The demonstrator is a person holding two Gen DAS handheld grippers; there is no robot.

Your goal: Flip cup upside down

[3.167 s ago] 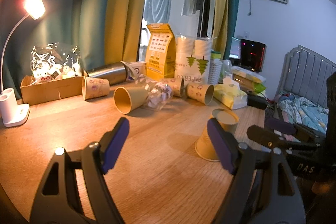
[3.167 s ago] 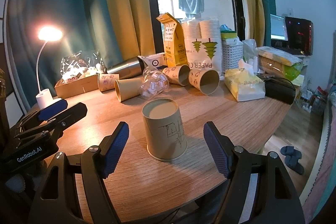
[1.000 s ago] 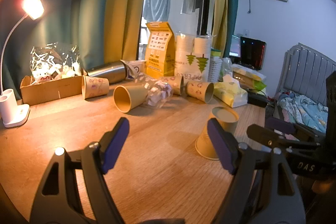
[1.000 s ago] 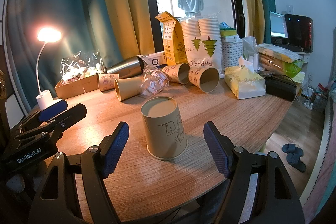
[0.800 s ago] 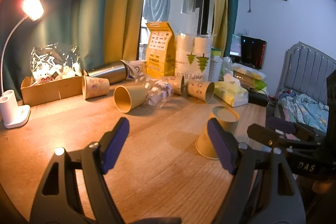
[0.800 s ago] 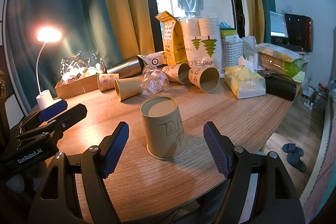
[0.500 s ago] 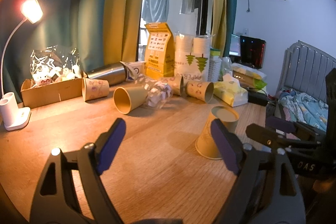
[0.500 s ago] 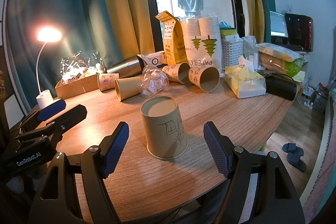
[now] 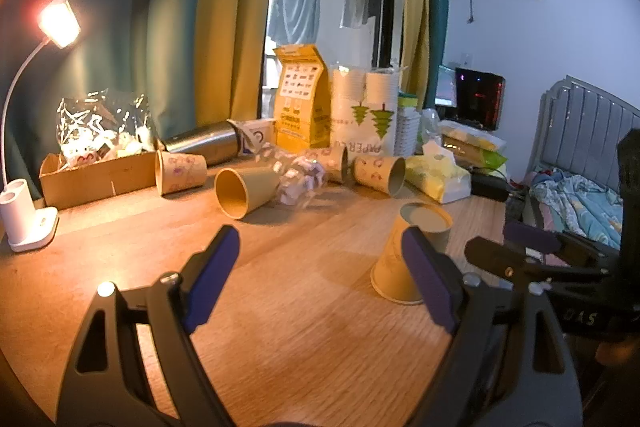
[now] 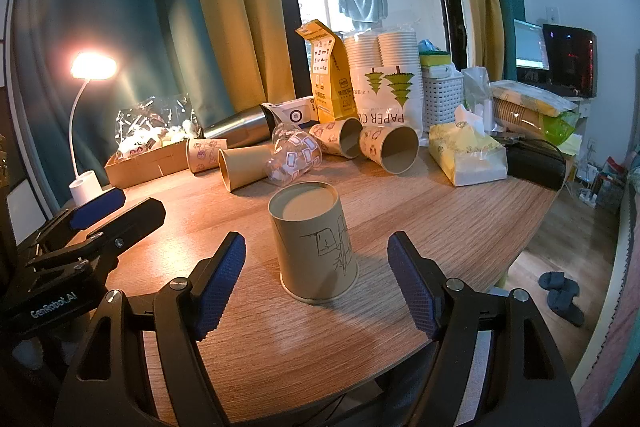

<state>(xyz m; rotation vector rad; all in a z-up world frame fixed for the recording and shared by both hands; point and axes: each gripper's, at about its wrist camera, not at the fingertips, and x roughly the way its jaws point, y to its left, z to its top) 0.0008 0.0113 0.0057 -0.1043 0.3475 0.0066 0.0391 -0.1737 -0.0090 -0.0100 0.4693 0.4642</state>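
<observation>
The paper cup [image 10: 314,247] is standing on the counter [image 10: 440,227] with its mouth down and its closed base facing up, so by my judgement the flip is already done. The right gripper [image 10: 316,279] is hovering just in front of it; its fingers [image 10: 218,277] are spread wide, one on each side of the cup, and are touching nothing. The left gripper [image 9: 320,277] is also holding nothing, with fingers spread, and the cup [image 9: 408,255] is sitting to its right side. To finish well, I think the right gripper should be drawing straight back, keeping both fingers apart from the thin wall, because a light cup is tipping easily. The other cups [image 10: 244,167] lying behind are well apart.
</observation>
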